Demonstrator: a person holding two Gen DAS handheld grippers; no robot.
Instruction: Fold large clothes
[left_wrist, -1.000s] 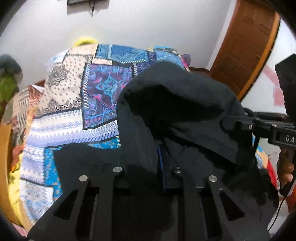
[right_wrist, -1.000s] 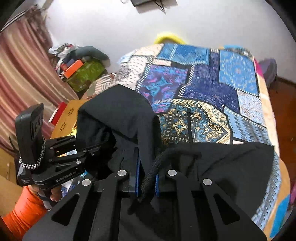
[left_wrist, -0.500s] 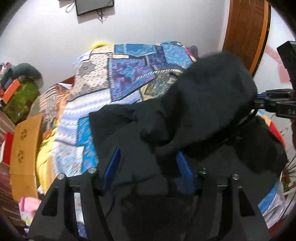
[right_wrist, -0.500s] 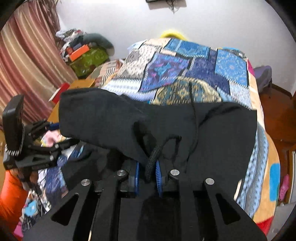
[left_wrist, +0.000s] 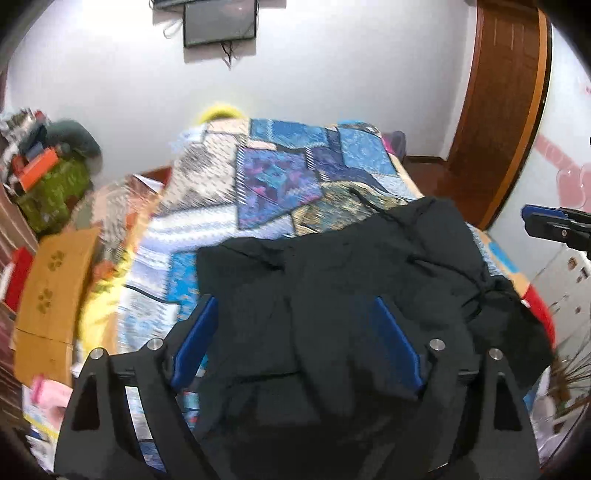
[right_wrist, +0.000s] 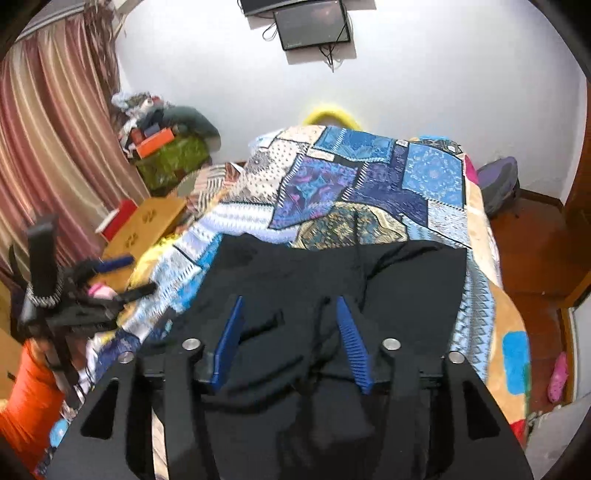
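Since the fold's laid down, the black hoodie is left flat on the patchwork quilt, lower centre; left gripper and right gripper jaws have just been opened, nothing pinched.

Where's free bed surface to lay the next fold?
Free: the patchwork bedspread beyond the black garment, up to the yellow pillow, plus a strip along its right edge. Crowded: the near end under the garment and the cluttered floor left of the bed.
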